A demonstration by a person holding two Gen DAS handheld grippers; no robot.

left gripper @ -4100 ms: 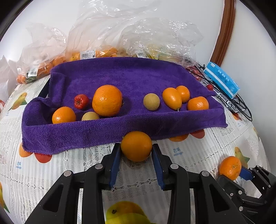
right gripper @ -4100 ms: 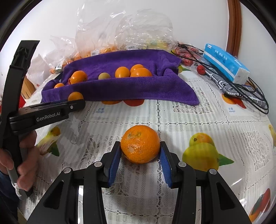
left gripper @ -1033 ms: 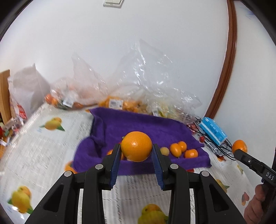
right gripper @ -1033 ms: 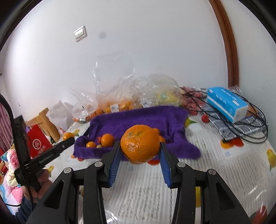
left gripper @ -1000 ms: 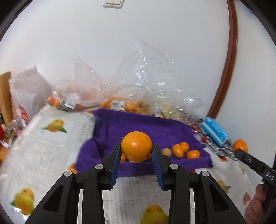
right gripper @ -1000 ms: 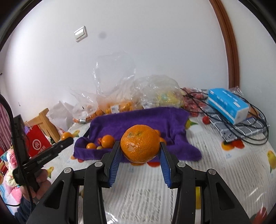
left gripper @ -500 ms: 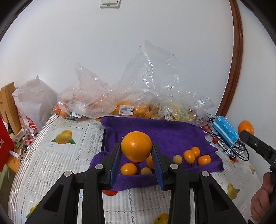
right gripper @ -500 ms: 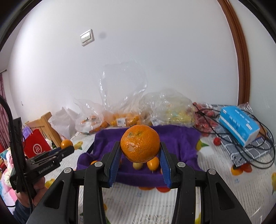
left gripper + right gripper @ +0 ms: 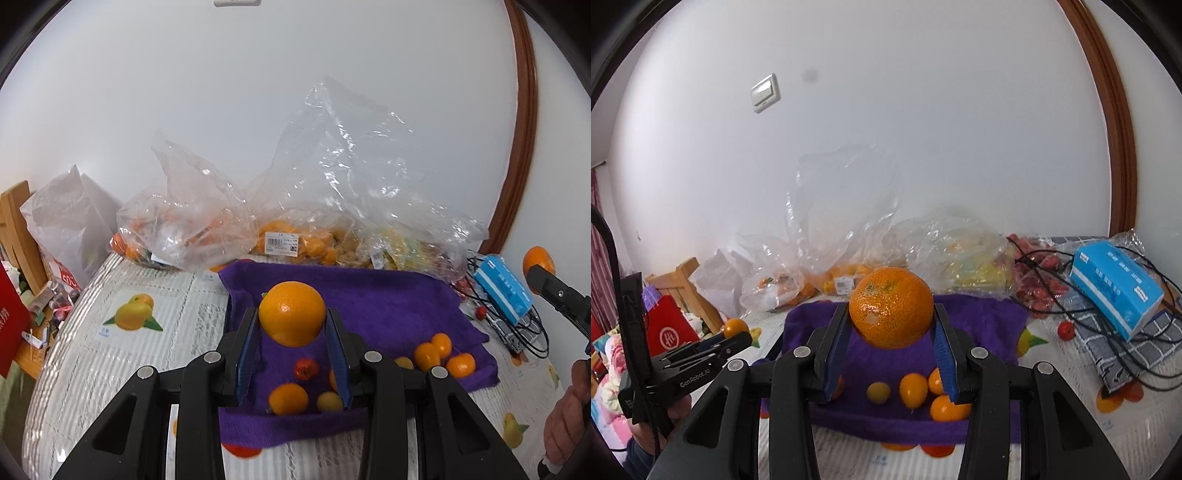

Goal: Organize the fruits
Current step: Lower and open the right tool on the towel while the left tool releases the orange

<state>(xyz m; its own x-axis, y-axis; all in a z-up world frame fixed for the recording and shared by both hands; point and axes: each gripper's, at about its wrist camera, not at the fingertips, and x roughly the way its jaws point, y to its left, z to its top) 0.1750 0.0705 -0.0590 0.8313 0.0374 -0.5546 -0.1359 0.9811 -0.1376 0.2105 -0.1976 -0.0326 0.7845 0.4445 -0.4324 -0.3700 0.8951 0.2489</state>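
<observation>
My left gripper (image 9: 291,330) is shut on a smooth orange (image 9: 291,313) and holds it high above the purple towel (image 9: 388,306). My right gripper (image 9: 891,332) is shut on a rough-skinned mandarin (image 9: 891,313), also held above the purple towel (image 9: 990,321). On the towel lie several small fruits: an orange (image 9: 288,398), a red fruit (image 9: 306,368), a yellowish fruit (image 9: 330,401) and kumquats (image 9: 427,356). The right gripper with its mandarin (image 9: 538,259) shows at the right edge of the left wrist view. The left gripper (image 9: 737,334) shows at the left of the right wrist view.
Clear plastic bags of fruit (image 9: 288,236) stand behind the towel against the white wall. A blue tissue box (image 9: 1115,291) and black cables (image 9: 1145,354) lie to the right. A wooden chair (image 9: 690,291) and red bag (image 9: 668,332) are at the left. The tablecloth (image 9: 129,354) has fruit prints.
Both grippers lifted their fruits off the table earlier and keep hold of them. In the last second both moved nearer the towel, which now lies below the fingers.
</observation>
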